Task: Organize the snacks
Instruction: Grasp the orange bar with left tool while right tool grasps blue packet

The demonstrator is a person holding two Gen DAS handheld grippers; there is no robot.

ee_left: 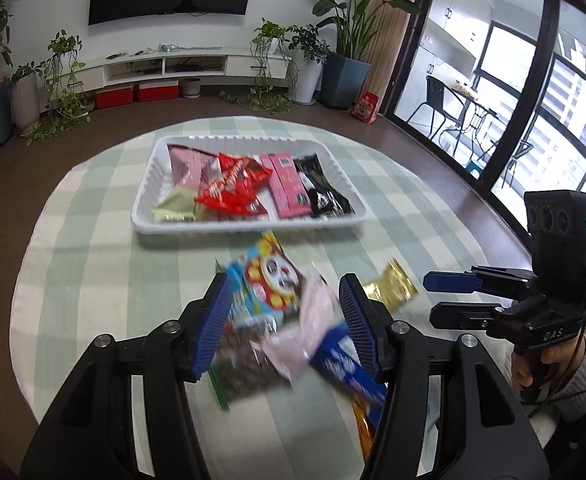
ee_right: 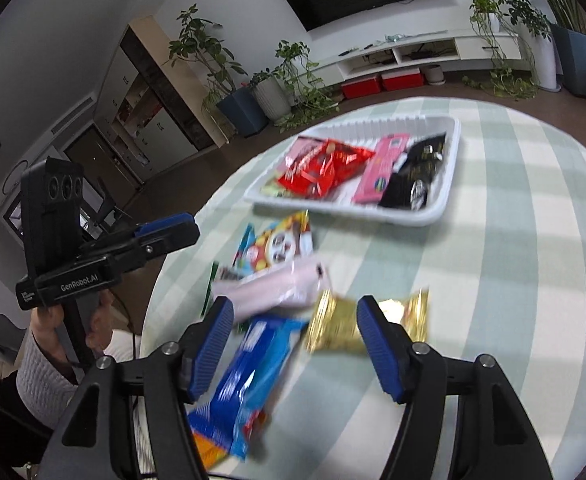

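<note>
Right wrist: white tray, loose snacks ahead

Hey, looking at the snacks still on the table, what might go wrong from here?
1. The panda pack, pink pack and blue pack overlap, so a grab may drag two at once.
2. The tray is already crowded, so another pack may slide over its low rim.
3. The gold pack looks slick and may slip.

One white tray holds five snack packets: one red, two pink, one pale green, one black. Loose on the bench: one panda-print bag, one pale pink packet, one blue, one gold, one orange, partly hidden.
</note>
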